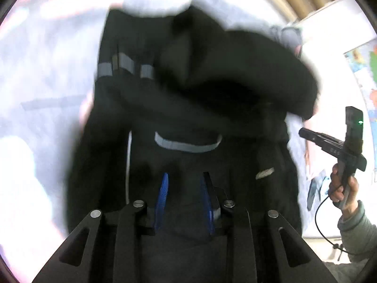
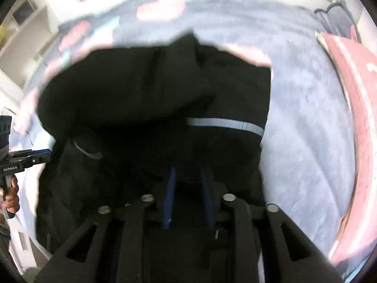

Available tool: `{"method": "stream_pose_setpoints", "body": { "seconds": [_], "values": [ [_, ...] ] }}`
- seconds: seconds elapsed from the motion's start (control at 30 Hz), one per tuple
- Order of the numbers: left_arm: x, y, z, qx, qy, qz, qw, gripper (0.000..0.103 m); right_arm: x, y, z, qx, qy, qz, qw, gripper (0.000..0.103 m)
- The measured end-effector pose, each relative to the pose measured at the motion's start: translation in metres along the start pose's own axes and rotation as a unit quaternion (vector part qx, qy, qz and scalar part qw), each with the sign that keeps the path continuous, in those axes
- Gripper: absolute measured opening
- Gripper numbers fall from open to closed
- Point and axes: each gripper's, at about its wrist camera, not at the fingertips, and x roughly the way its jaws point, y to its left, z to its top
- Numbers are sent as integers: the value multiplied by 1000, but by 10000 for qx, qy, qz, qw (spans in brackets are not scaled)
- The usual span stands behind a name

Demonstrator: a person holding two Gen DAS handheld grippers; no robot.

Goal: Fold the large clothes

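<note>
The black jacket fills my view ahead of both grippers, lying on the bed with its grey reflective strips showing. One side looks thrown over the middle already: a thick dark fold crosses the body just ahead of my left gripper, so I judge the first fold is under way and not finished. The rest is still bulky and uneven, with no neat rectangle yet.

My left gripper's blue fingers stand apart, with dark cloth between and beneath them; whether they grip it I cannot tell. My right gripper also shows a gap between its fingers over the jacket's near edge. Blur hides any contact. Beyond the jacket to the right lies a pink pillow.
</note>
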Motion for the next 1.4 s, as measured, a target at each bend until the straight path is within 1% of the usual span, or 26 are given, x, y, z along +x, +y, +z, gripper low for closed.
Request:
{"method": "stream_pose_setpoints", "body": {
  "seconds": [0.03, 0.07, 0.13, 0.2, 0.23, 0.27, 0.33, 0.37, 0.43, 0.5, 0.57, 0.6, 0.63, 0.67, 0.73, 0.83, 0.9, 1.0, 1.03, 1.1, 1.17, 1.23, 1.27, 1.3, 1.33, 1.4],
  "values": [
    [-14, -6, 10, 52, -176, 9, 9998, 29, -10, 1, 11, -10, -144, 61, 9999, 43],
    [-28, -13, 24, 103, -388, -29, 9992, 29, -17, 4, 21, -31, -278, 105, 9996, 52],
    [-51, -28, 56, 219, -762, -207, 9966, 29, -32, 18, 47, -100, -573, 257, 9980, 53],
    [-66, -45, 90, 329, -1062, -444, 9928, 35, -36, 34, 77, -124, -702, 279, 9971, 53],
    [-70, -55, 109, 368, -1189, -533, 9908, 42, -33, 41, 92, -85, -736, 224, 9970, 53],
    [-70, -62, 124, 402, -1270, -557, 9895, 43, -30, 45, 103, -37, -780, 242, 9967, 53],
    [-62, -72, 152, 500, -1321, -582, 9883, 43, -15, 54, 120, 100, -770, 456, 9959, 53],
    [-50, -74, 164, 488, -1251, -580, 9892, 43, -4, 58, 126, 169, -672, 482, 9964, 53],
    [-18, -65, 176, 311, -918, -603, 9935, 43, 27, 64, 125, 212, -362, 472, 9980, 53],
    [22, -47, 168, 145, -437, -614, 9971, 43, 59, 65, 111, 111, -11, 449, 9989, 53],
    [60, -38, 144, 39, 62, -549, 9985, 43, 92, 63, 82, 3, 416, 335, 9986, 53],
    [84, -26, 127, -39, 394, -456, 9982, 43, 107, 63, 67, -35, 649, 283, 9975, 53],
    [97, -19, 113, -112, 563, -441, 9974, 42, 120, 65, 53, -32, 832, 246, 9962, 53],
    [111, -9, 101, -263, 668, -533, 9960, 42, 130, 64, 41, -22, 862, 208, 9961, 53],
    [115, 1, 91, -442, 416, -714, 9956, 42, 135, 68, 28, -150, 551, 38, 9984, 53],
    [111, 0, 94, -637, 320, -775, 9944, 42, 132, 65, 31, 74, 579, 69, 9983, 53],
    [95, -10, 96, -434, 148, -730, 9963, 43, 116, 62, 36, 128, 485, 207, 9985, 53],
    [59, -30, 89, -74, -133, -807, 9966, 43, 73, 67, 33, 31, 92, 468, 9989, 54],
    [49, -34, 86, -25, -221, -881, 9959, 43, 62, 72, 29, -72, -41, 499, 9987, 54],
    [38, -39, 79, -6, -341, -954, 9949, 46, 52, 82, 22, -264, -131, 458, 9985, 55],
    [47, -34, 73, -95, -216, -877, 9959, 48, 66, 87, 11, -389, 17, 320, 9987, 55],
    [73, -23, 69, -286, 69, -446, 9986, 48, 88, 91, 6, -411, 305, 120, 9986, 54],
    [90, -15, 66, -473, 220, -352, 9980, 47, 104, 87, 7, -375, 516, 50, 9979, 54],
    [98, -14, 63, -594, 255, -388, 9972, 47, 117, 85, 5, -330, 624, 27, 9975, 55],
    [105, -10, 62, -702, 245, -406, 9964, 47, 123, 83, 4, -313, 605, 21, 9977, 55],
    [107, -10, 64, -818, 211, -404, 9956, 47, 124, 84, 7, -267, 629, -15, 9977, 56]
  ]
}}
